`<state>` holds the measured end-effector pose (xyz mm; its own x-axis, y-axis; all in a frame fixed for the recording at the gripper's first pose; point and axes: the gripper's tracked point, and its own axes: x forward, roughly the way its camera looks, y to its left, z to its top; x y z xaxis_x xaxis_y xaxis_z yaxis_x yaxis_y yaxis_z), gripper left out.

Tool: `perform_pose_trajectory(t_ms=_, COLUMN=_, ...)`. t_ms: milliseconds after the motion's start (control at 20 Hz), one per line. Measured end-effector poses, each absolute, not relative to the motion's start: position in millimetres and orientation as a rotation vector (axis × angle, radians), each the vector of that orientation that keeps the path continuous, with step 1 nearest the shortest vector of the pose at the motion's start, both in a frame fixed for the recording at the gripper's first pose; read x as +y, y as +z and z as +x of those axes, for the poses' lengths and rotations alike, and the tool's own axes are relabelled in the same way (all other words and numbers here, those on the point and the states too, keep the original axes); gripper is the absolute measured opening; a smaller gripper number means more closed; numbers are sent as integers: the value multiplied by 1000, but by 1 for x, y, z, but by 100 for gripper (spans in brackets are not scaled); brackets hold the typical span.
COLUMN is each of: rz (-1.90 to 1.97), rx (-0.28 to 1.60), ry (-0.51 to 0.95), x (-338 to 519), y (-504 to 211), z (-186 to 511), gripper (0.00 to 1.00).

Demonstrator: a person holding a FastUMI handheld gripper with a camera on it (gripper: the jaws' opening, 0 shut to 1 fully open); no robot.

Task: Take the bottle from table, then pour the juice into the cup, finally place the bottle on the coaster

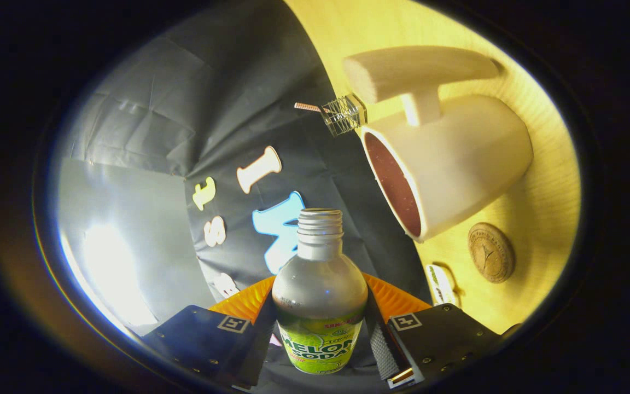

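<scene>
A small bottle [319,295] with a green label and an uncapped threaded neck sits between my fingers. My gripper [320,336] is shut on the bottle, both fingers pressing its sides at label height. The whole view is rolled, so the wooden table [550,180] stands on its side relative to the fingers. A white cup [457,158] with a large handle stands on the table beyond the bottle, its brownish inside facing the bottle's mouth, a short gap between them. A round cork coaster [491,251] lies on the table beside the cup's base.
A small wire-mesh object [345,114] with a thin stick sits at the table's edge next to the cup's rim. A small pale item [439,284] lies on the table close to my right finger. The black cloth wall hangs behind the bottle.
</scene>
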<state>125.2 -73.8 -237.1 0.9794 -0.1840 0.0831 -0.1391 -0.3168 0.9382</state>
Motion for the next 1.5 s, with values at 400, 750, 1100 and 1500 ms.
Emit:
perform_pose_trajectory(t_ms=400, rz=1573, rx=-84, ry=-46, x=-68, y=-255, z=137, gripper=78)
perform_pose_trajectory(t_ms=750, rz=1371, rx=-29, ry=-49, x=-63, y=-249, z=140, gripper=78)
perform_pose_trajectory(t_ms=1100, rz=1040, rx=62, ry=-69, x=-52, y=-237, z=145, gripper=78)
perform_pose_trajectory(t_ms=1500, rz=668, rx=112, ry=-120, x=-42, y=-215, z=147, gripper=79)
